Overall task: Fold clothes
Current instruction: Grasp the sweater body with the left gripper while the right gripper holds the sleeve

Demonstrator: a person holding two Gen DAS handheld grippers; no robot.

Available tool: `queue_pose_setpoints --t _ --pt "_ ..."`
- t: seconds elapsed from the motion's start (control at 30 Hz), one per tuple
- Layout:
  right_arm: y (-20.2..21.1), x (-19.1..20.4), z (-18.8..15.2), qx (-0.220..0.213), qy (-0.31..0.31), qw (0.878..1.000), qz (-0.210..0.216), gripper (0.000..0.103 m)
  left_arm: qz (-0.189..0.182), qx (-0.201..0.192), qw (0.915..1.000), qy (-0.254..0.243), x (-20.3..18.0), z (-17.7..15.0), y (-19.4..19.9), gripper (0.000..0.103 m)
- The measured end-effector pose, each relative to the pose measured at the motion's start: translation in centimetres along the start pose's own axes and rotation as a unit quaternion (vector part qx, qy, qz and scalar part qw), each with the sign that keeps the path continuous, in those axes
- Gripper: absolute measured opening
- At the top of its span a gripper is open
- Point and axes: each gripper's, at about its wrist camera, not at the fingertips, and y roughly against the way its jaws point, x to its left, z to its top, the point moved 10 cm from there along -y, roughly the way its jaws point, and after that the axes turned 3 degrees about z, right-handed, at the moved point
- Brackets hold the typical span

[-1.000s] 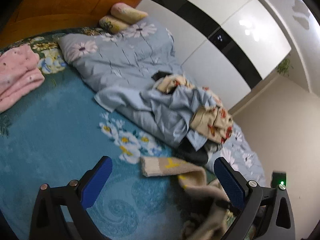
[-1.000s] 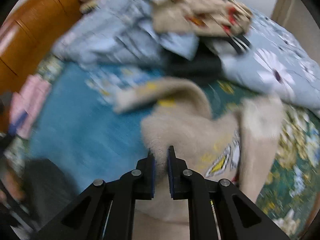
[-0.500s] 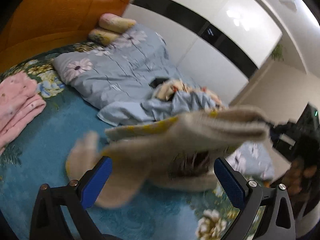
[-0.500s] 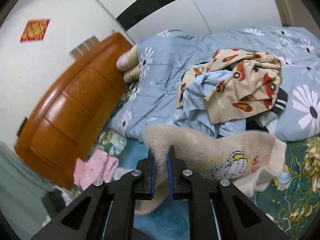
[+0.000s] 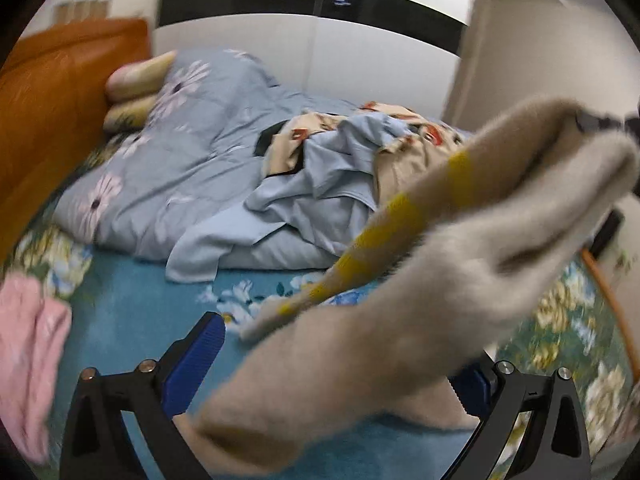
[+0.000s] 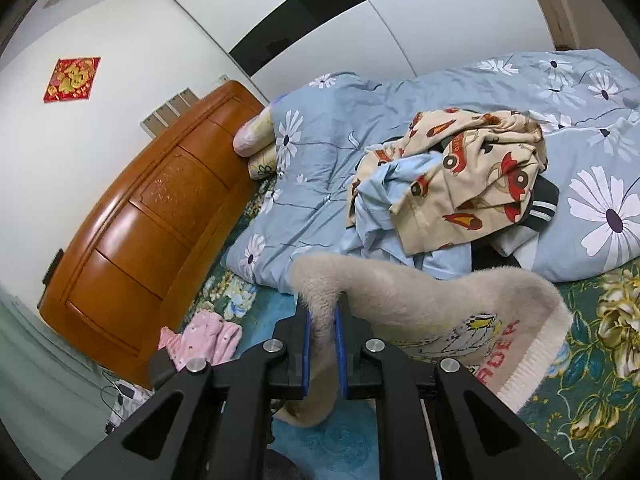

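Here, beige sweater (image 6: 432, 300) pinched in right gripper (image 6: 321, 344), draping across wide-spread left gripper (image 5: 332, 364).

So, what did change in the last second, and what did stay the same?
The beige fleece garment went up off the teal bedspread and now hangs in the air, stretched across the left gripper. The right gripper stays clamped on its edge; the left stays open. The clothes pile and the pink garment did not move.

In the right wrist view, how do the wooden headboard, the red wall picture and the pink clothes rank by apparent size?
1. wooden headboard, the largest.
2. pink clothes.
3. red wall picture.
The last two look nearly alike; distance makes this uncertain.
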Motion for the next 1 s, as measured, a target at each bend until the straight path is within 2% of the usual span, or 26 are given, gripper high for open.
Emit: queue_pose_setpoints --t 0.03,0.1,0.13,0.2,0.3,0.47,0.67,0.83,1.0 --pt "0.2 -0.1 0.1 -0.002 0.000 1.000 0.000 0.010 -0.006 0.007 0.9999 -0.011 -0.2 -0.1 -0.3 0.092" --pt "0.5 -0.1 0.2 -0.004 -0.001 1.000 -0.001 0.010 -0.022 0.023 0.9993 -0.021 -0.8 -0.6 -0.6 0.074" --pt "0.6 -0.1 0.3 -0.005 -0.001 1.000 -0.001 0.010 -0.027 0.028 0.9990 -0.023 -1.2 -0.9 -0.6 0.069" --pt "0.9 -0.2 0.4 -0.007 -0.002 1.000 -0.002 0.010 -0.039 0.040 0.9981 -0.027 -1.8 -1.5 -0.6 0.046" --pt "1.6 0.0 0.6 -0.014 -0.002 1.000 -0.003 0.010 -0.037 0.034 0.9982 -0.032 -2.3 -1.4 0.3 0.030" --pt "3.7 0.7 0.9 -0.035 0.000 0.999 0.000 0.010 -0.022 -0.014 0.9983 -0.052 -3.1 1.2 4.2 0.021" --pt "9.3 2.7 1.6 -0.090 0.012 0.996 0.011 0.010 -0.005 -0.073 0.9940 -0.081 -4.3 4.3 9.3 0.019" --pt "15.6 4.6 1.3 -0.140 0.025 0.989 0.024 0.010 0.007 -0.128 0.9812 -0.144 -6.9 6.2 16.3 0.019" --pt "21.4 7.0 -1.6 -0.166 0.048 0.984 0.041 0.010 -0.014 -0.166 0.9683 -0.186 -9.3 5.6 23.8 0.018"
